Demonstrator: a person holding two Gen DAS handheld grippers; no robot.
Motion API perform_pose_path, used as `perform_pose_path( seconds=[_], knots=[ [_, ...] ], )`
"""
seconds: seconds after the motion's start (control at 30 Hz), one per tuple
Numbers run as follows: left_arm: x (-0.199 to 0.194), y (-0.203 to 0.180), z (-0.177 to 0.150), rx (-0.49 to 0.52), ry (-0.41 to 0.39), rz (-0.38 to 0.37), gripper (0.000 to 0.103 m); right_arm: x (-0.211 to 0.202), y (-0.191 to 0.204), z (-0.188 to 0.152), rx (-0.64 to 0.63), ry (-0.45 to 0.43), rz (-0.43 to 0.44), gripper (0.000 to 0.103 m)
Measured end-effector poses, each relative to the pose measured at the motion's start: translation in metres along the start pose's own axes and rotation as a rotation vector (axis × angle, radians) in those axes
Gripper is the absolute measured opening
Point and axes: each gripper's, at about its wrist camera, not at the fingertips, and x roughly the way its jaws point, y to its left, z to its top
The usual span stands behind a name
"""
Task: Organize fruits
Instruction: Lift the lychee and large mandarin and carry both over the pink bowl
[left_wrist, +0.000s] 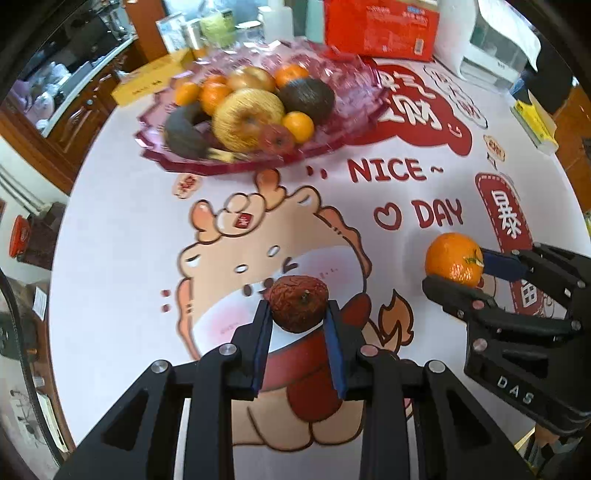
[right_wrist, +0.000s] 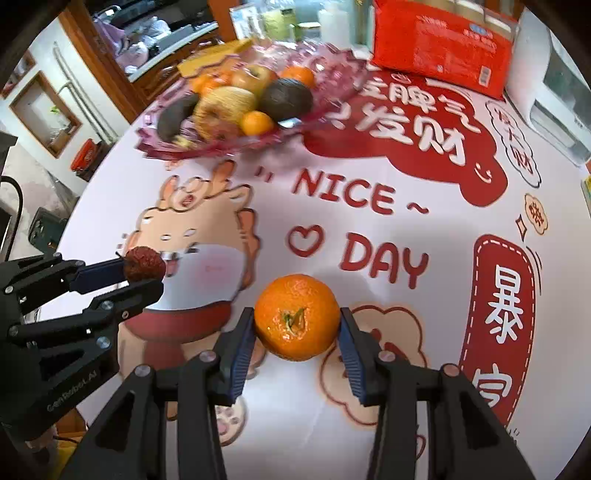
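My left gripper (left_wrist: 298, 309) is shut on a wrinkled dark red fruit (left_wrist: 298, 302), held above the printed tablecloth; it also shows in the right wrist view (right_wrist: 144, 265). My right gripper (right_wrist: 297, 323) is shut on an orange mandarin (right_wrist: 296, 316), which shows at the right of the left wrist view (left_wrist: 453, 259). A pink glass fruit plate (left_wrist: 354, 107) stands at the far side of the table and holds several mandarins, apples and dark avocados; it also shows in the right wrist view (right_wrist: 332, 70).
A red package (right_wrist: 439, 44) stands behind the plate to the right. A white appliance (right_wrist: 554, 110) sits at the far right edge. A yellow box (left_wrist: 147, 83) lies left of the plate. Yellow items (left_wrist: 535, 122) lie at the right table edge.
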Motion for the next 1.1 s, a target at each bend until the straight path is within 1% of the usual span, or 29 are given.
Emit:
perform_pose_path(
  seconds=[0.23,0.4,0.47,0.57,0.63,0.8,0.87,1.0,1.1],
  knots=[
    [-0.045,0.024,-0.005,-0.036,-0.069,0.0,0.026,-0.037,0.034,0.005,-0.07,-0.067,0.013,0.044],
    [-0.074,0.037,0.001,-0.038,-0.123,0.027,0.027,-0.064,0.057,0.019,-0.104,-0.115,0.032,0.044],
    [-0.083,0.042,0.006,-0.034,-0.143,0.042,0.027,-0.072,0.069,0.027,-0.123,-0.128,0.025,0.044],
    [-0.1,0.052,0.018,-0.028,-0.182,0.071,0.027,-0.082,0.083,0.041,-0.142,-0.147,-0.011,0.044],
    [-0.114,0.06,0.028,-0.026,-0.216,0.079,0.027,-0.089,0.087,0.051,-0.14,-0.163,-0.018,0.044],
    [-0.147,0.077,0.058,0.003,-0.312,0.116,0.027,-0.114,0.093,0.087,-0.119,-0.24,-0.044,0.044],
    [-0.155,0.082,0.07,0.007,-0.336,0.125,0.027,-0.123,0.094,0.105,-0.101,-0.272,-0.053,0.044],
    [-0.155,0.094,0.096,0.025,-0.359,0.151,0.027,-0.122,0.094,0.135,-0.075,-0.296,-0.106,0.044],
    [-0.137,0.099,0.112,0.034,-0.339,0.152,0.027,-0.106,0.092,0.153,-0.048,-0.281,-0.13,0.044]
  ],
)
